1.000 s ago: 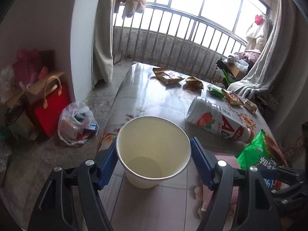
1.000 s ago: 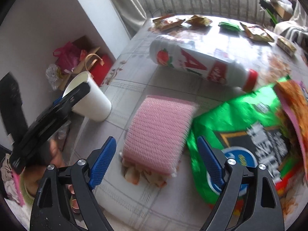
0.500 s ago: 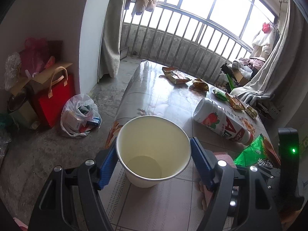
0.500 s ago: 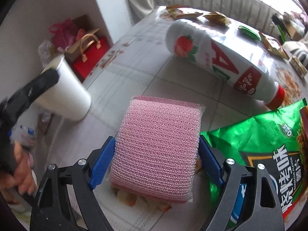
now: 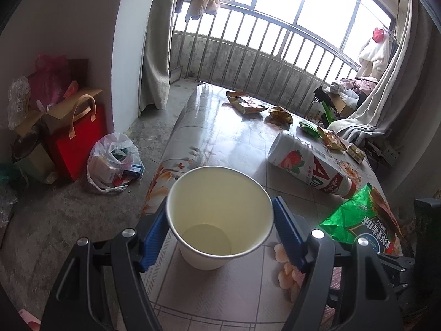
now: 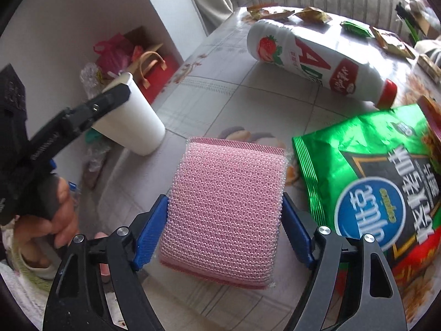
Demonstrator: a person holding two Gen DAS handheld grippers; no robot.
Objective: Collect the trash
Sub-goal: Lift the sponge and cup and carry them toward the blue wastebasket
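Right wrist: one sponge (image 6: 224, 209), one cup (image 6: 132, 121).

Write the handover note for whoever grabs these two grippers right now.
Left gripper: shut on the white paper cup, upright at the table's near edge, looks empty.
Right gripper: shut on the pink sponge, beside the green snack bag.
On the table: crumbs near the cup, a white bottle lying down, small wrappers at the far end.
Done: nothing collected in the cup. Left: crumbs, bag, bottle, wrappers.
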